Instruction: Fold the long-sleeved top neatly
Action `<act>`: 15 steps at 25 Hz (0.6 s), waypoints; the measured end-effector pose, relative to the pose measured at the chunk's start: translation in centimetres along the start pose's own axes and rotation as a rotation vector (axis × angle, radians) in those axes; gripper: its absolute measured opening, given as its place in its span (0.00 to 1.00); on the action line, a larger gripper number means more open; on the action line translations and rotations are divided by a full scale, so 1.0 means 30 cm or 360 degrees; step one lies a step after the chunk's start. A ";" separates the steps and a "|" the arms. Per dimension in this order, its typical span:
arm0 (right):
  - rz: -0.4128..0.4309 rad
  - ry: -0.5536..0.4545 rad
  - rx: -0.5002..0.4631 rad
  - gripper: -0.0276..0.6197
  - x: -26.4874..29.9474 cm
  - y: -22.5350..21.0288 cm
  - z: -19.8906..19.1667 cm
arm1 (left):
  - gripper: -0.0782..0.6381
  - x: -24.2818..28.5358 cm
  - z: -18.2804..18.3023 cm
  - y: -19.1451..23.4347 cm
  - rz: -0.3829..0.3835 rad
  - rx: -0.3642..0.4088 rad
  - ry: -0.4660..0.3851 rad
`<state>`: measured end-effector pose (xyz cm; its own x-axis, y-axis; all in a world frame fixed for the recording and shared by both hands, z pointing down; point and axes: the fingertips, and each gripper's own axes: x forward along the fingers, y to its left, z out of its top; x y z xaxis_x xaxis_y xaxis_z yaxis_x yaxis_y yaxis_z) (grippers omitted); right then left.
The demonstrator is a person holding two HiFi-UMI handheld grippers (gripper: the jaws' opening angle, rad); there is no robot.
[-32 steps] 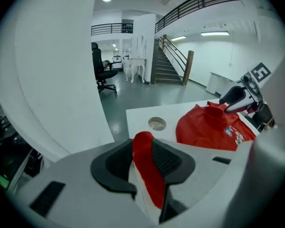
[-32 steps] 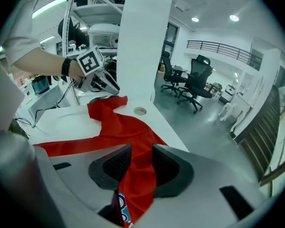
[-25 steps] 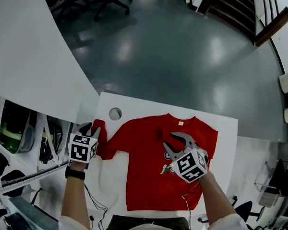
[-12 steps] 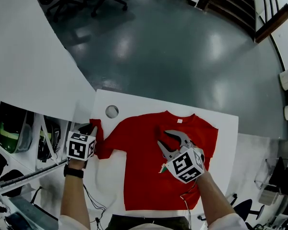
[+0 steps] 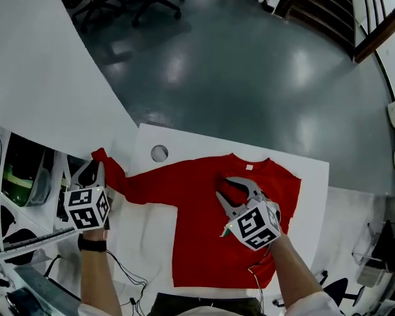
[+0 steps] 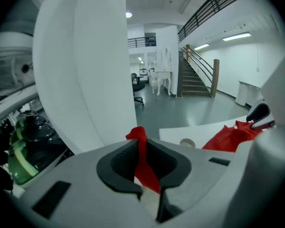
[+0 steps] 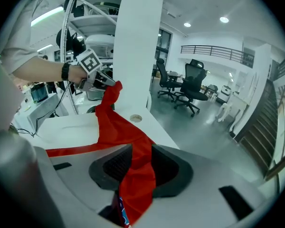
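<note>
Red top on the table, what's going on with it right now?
A person is working on the red top with a gripper in each hand. The left gripper has just been closing its jaws on the cuff of one sleeve, which is pinched between them and held out past the edge of the table. The right gripper is clamped on a bunch of fabric at the chest. The body lies flat.

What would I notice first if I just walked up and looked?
The bright red top, spread on the white table, jumps out. The left gripper holds one sleeve stretched out past the table's edge, and its fingers have just been closing on the sleeve's end. The right gripper pinches a bunch of cloth near the top's middle.
</note>
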<state>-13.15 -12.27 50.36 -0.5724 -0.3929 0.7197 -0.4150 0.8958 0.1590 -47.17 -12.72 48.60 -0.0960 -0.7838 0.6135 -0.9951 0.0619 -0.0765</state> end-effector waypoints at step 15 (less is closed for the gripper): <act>-0.0041 -0.0019 0.0016 0.25 -0.100 -0.036 -0.014 | 0.19 -0.262 0.304 -0.107 -0.0336 0.0032 -0.0703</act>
<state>-10.69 -11.97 48.32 -0.5701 -0.4182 0.7072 -0.4366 0.8834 0.1704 -43.03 -12.39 36.86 0.1305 -0.9655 0.2252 -0.9909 -0.1349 -0.0040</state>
